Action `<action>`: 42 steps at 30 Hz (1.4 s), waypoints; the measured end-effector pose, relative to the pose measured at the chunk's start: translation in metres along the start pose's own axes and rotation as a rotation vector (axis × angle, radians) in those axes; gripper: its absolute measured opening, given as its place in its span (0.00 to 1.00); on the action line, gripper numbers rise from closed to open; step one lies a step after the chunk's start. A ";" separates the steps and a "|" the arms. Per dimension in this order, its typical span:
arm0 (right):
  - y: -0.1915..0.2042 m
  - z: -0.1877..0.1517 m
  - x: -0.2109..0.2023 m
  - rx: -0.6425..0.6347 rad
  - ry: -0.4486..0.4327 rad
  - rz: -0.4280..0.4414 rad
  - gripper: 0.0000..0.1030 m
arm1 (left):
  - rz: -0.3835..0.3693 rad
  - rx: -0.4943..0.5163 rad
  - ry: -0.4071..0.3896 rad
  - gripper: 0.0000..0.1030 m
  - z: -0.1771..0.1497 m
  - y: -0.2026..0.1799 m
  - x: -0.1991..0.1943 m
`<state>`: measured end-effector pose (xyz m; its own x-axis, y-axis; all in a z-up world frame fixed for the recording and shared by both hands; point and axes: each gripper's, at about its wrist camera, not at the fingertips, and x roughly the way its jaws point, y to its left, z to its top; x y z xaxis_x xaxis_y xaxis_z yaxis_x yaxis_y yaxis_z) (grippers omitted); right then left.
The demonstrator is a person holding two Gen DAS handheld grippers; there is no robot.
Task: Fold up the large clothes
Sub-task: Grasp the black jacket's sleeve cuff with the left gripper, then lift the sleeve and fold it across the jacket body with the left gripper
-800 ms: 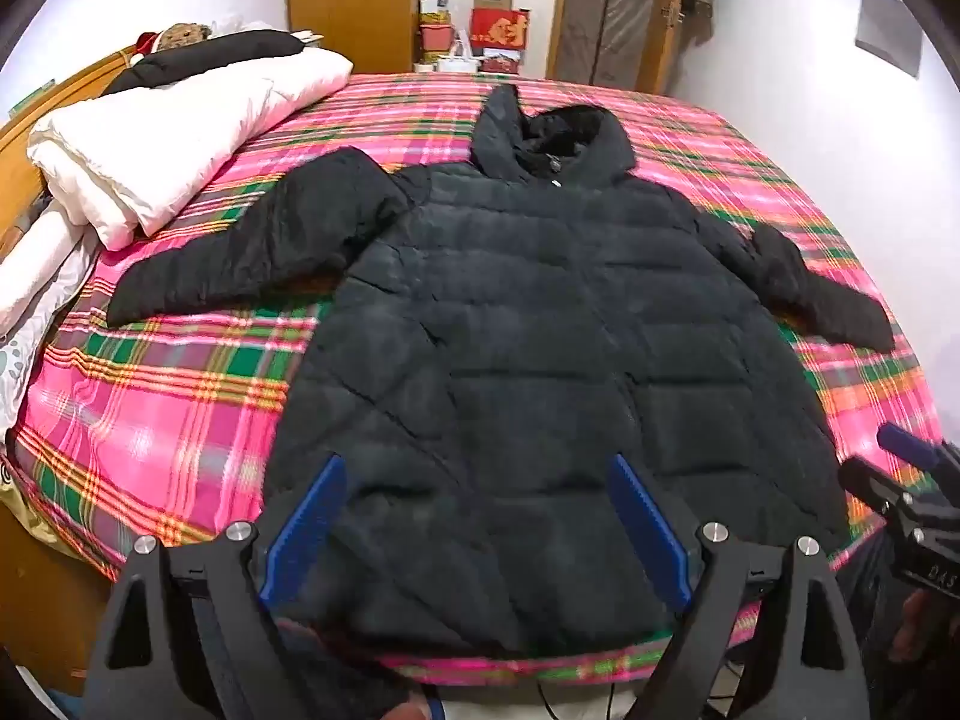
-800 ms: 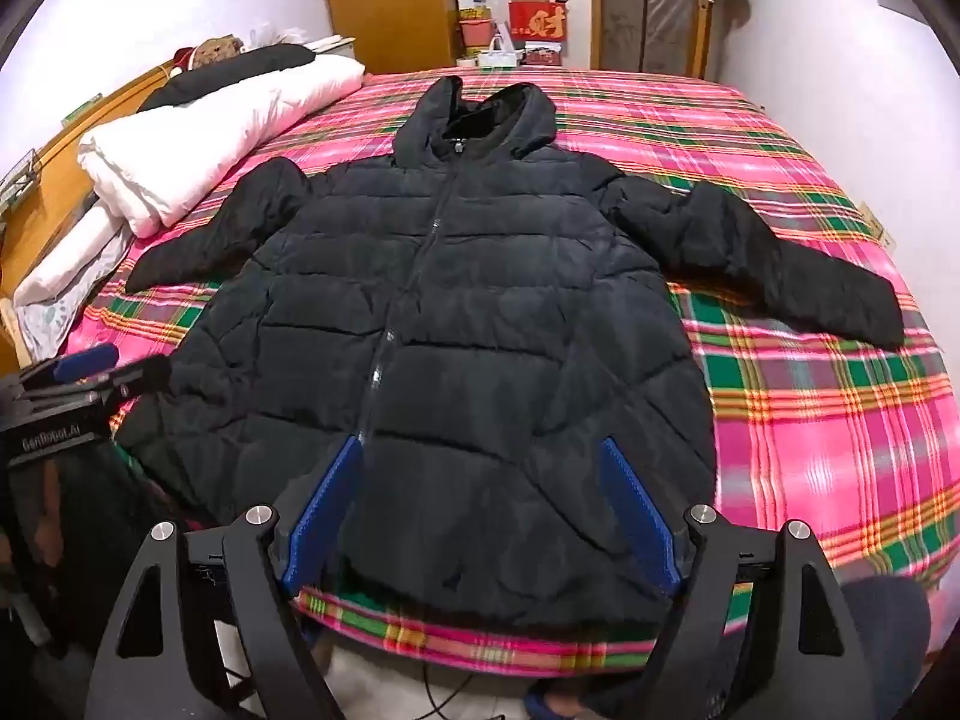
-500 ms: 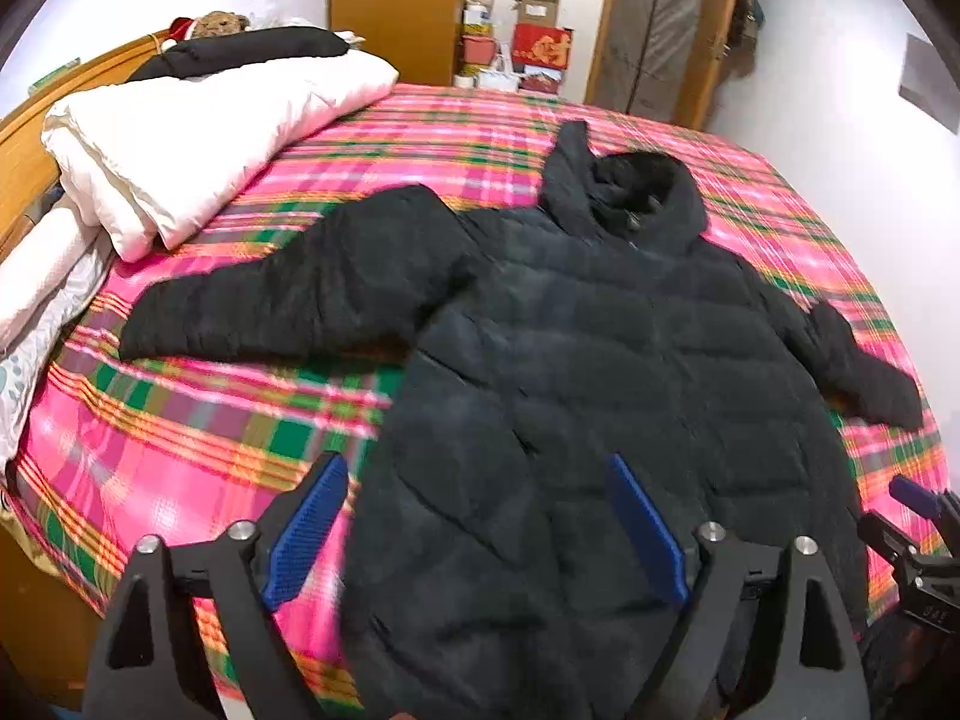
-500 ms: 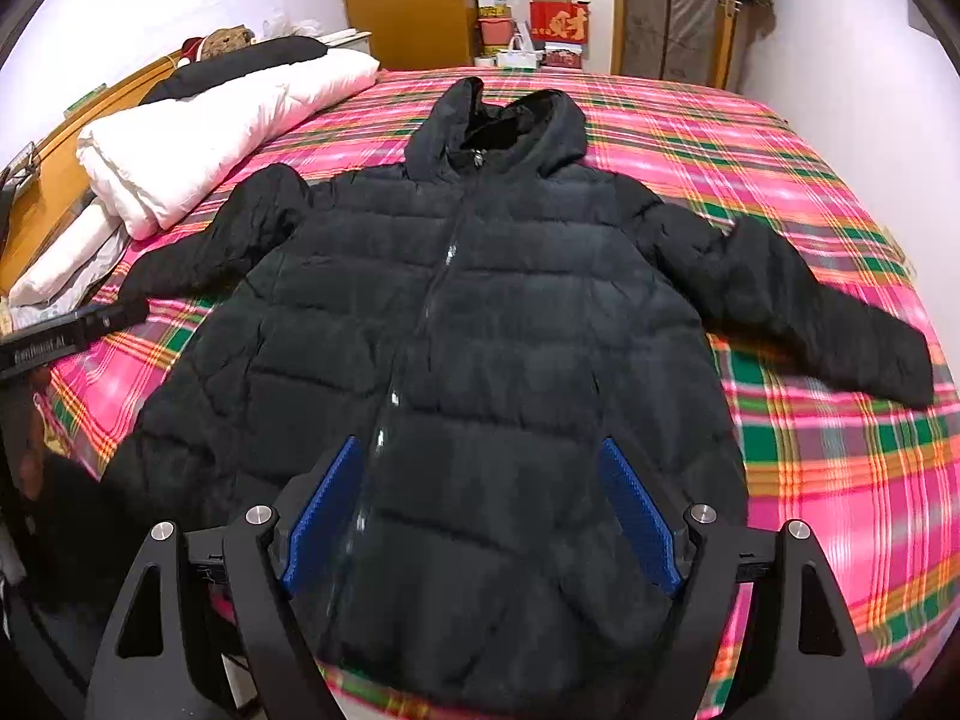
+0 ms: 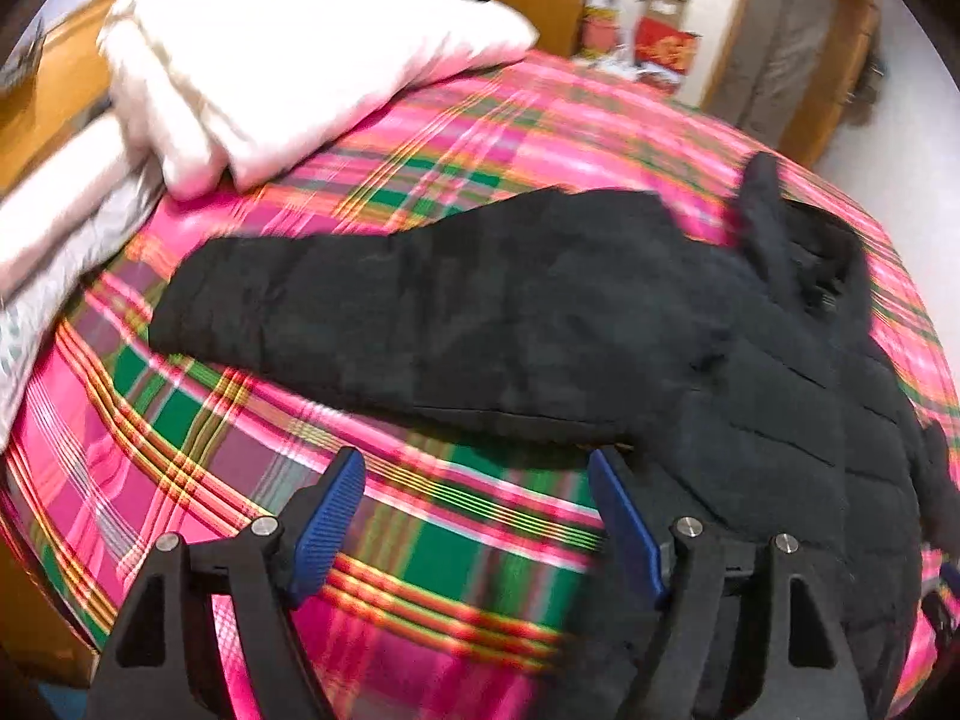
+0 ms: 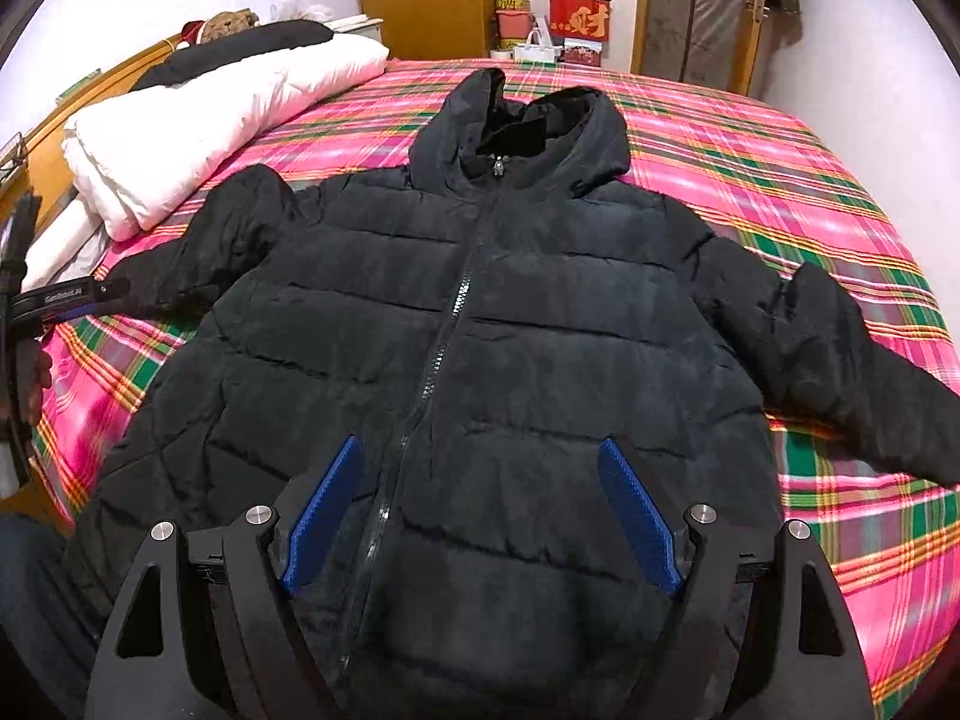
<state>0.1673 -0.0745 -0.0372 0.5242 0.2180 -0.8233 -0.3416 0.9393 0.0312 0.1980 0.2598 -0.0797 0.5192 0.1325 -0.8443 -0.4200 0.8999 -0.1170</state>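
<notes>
both tongs gaping, empty | jacket (image 6: 480, 330) flat, hood far, hem near

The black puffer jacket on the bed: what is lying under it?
Under the black puffer jacket only the pink plaid bedspread shows, spreading out on every side. Whatever lies beneath the jacket's body is covered and cannot be seen.

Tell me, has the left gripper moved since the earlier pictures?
Yes. The left gripper has swung away from the jacket body toward its sleeve and the white duvet.
</notes>
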 end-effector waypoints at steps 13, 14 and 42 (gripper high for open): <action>-0.001 0.012 0.043 0.002 0.016 -0.003 0.79 | 0.025 -0.305 0.019 0.76 0.015 0.085 0.084; -0.002 0.012 0.046 0.003 0.016 -0.007 0.79 | 0.014 -0.328 0.012 0.75 0.015 0.090 0.088; -0.069 -0.013 -0.003 0.180 -0.045 -0.062 0.79 | -0.359 0.035 -0.353 0.09 0.090 -0.096 -0.108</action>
<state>0.1792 -0.1431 -0.0446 0.5753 0.1660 -0.8009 -0.1647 0.9826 0.0854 0.2488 0.1968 0.0698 0.8488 -0.0613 -0.5252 -0.1464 0.9271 -0.3449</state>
